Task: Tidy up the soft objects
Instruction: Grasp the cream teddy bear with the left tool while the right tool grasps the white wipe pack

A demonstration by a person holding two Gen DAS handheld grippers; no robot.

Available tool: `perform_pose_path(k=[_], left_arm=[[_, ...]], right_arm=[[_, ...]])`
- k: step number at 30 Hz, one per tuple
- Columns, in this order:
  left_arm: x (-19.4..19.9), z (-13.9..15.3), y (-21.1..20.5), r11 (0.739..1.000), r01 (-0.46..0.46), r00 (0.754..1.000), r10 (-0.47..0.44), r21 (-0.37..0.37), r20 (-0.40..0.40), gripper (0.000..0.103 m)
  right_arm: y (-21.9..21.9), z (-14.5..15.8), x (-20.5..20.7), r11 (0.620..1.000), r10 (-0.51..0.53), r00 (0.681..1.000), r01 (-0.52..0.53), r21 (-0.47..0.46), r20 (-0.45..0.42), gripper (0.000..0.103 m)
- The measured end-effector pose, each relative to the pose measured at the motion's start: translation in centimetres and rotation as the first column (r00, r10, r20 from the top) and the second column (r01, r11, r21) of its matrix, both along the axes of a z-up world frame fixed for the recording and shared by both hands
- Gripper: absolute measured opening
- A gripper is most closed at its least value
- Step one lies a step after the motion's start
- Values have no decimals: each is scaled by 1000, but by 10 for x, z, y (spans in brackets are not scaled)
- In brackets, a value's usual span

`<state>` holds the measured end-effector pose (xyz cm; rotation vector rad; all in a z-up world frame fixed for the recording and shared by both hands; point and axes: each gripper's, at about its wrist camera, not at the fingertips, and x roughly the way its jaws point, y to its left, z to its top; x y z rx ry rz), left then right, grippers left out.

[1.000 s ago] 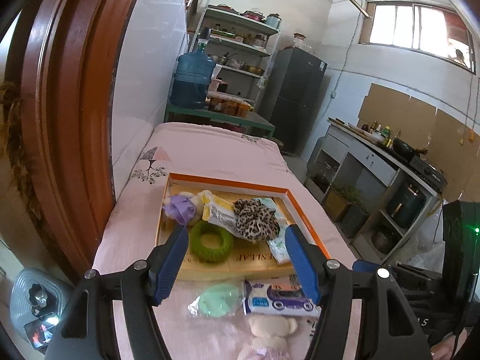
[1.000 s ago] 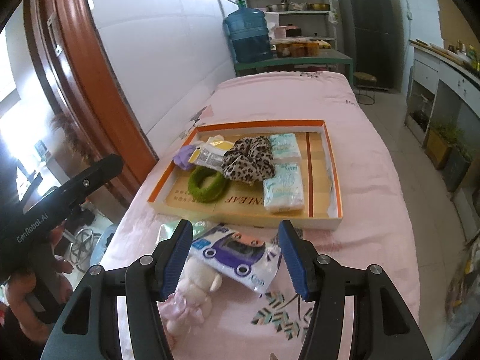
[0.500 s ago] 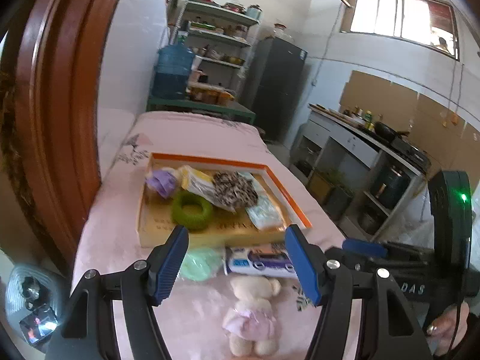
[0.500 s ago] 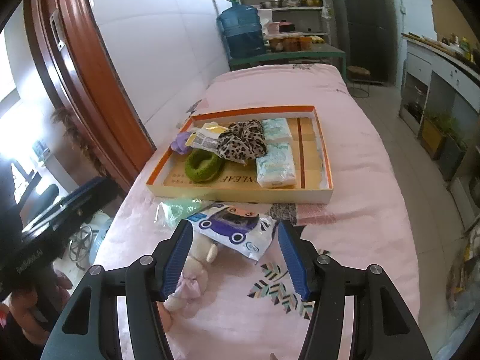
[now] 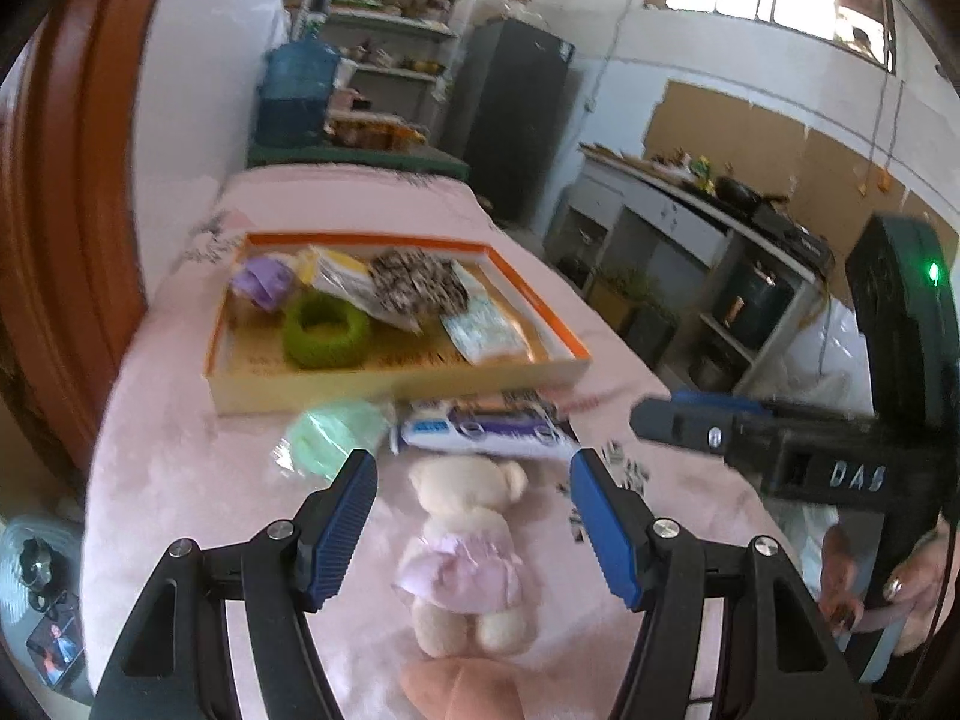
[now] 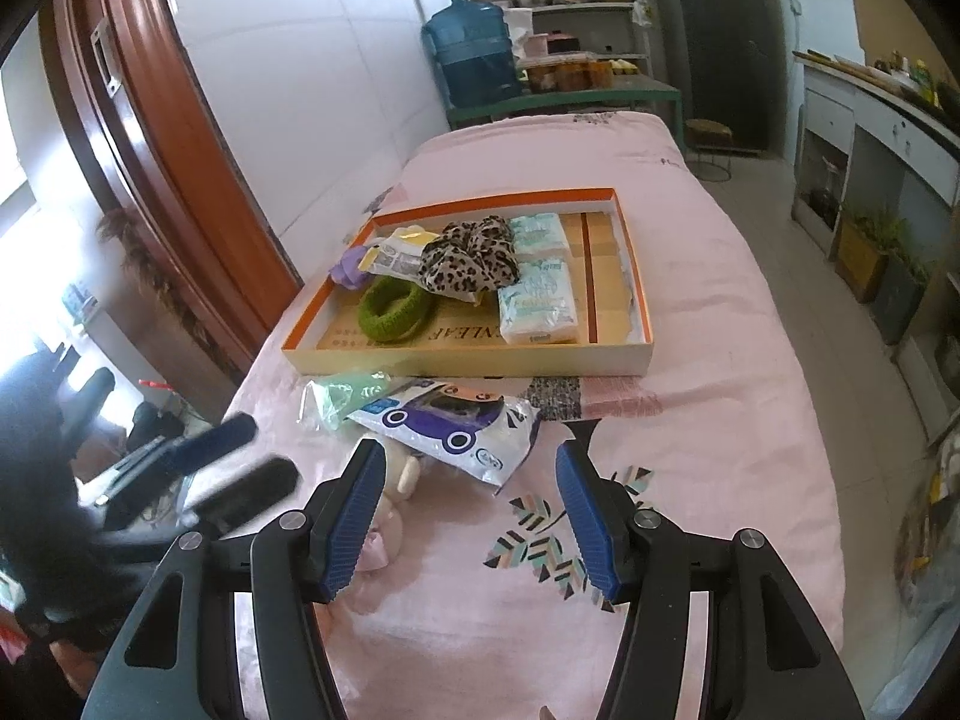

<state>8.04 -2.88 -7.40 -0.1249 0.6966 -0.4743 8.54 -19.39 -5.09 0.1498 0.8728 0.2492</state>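
Observation:
An orange-rimmed cardboard tray (image 6: 642,306) on the pink bed holds a green knit ring (image 6: 393,307), a leopard scrunchie (image 6: 471,258), a purple item (image 6: 349,269) and tissue packs (image 6: 540,300). In front of it lie a mint item in a bag (image 5: 336,433), a wipes pack (image 6: 447,423) and a teddy bear in a pink dress (image 5: 465,546). My left gripper (image 5: 474,483) is open, its fingers on either side of the bear's head. My right gripper (image 6: 471,480) is open over the near edge of the wipes pack. It also shows in the left wrist view (image 5: 678,420).
A brown door frame (image 6: 162,138) and white tiled wall run along the bed's left side. A water jug (image 6: 471,57), shelves and a dark fridge stand beyond the bed. A counter (image 6: 870,114) lines the right. A peach soft item (image 5: 462,687) lies below the bear.
My left gripper has pulled back and lowered toward the bear, which now lies between its fingers. My right gripper has pulled back a little from the tray.

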Motion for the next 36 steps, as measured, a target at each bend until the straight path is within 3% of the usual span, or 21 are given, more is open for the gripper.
perform_pose_path(k=[13, 18, 19, 20, 21, 23, 28, 30, 36], left_arm=[[15, -40, -25, 992, 88, 988, -75, 93, -134, 66], [22, -55, -32, 989, 94, 980, -71, 118, -183, 66], [24, -58, -32, 989, 93, 979, -69, 117, -193, 64], [25, -62, -33, 989, 90, 975, -64, 114, -215, 51], [27, -65, -32, 990, 88, 971, -61, 111, -231, 48], [29, -68, -29, 992, 68, 972, -41, 110, -231, 44], [34, -71, -14, 999, 21, 971, -13, 32, -239, 41], [35, -69, -13, 999, 21, 973, -14, 28, -231, 41], [34, -65, -9, 1000, 19, 976, -15, 17, -219, 41]], right_arm=[[-1, -9, 6, 1000, 7, 1000, -7, 2, -23, 61], [13, -15, 11, 989, 109, 993, -113, -99, -40, 61], [19, -18, 11, 977, 146, 988, -151, -151, -44, 61], [22, -20, 12, 968, 166, 985, -172, -182, -48, 61], [28, -24, 12, 948, 202, 978, -209, -241, -55, 61], [34, -29, 10, 919, 237, 970, -242, -310, -56, 61], [44, -41, 11, 879, 288, 957, -283, -383, -45, 61], [51, -48, 14, 840, 321, 947, -301, -451, -33, 61], [75, -64, 28, 672, 444, 896, -327, -664, 8, 61]])
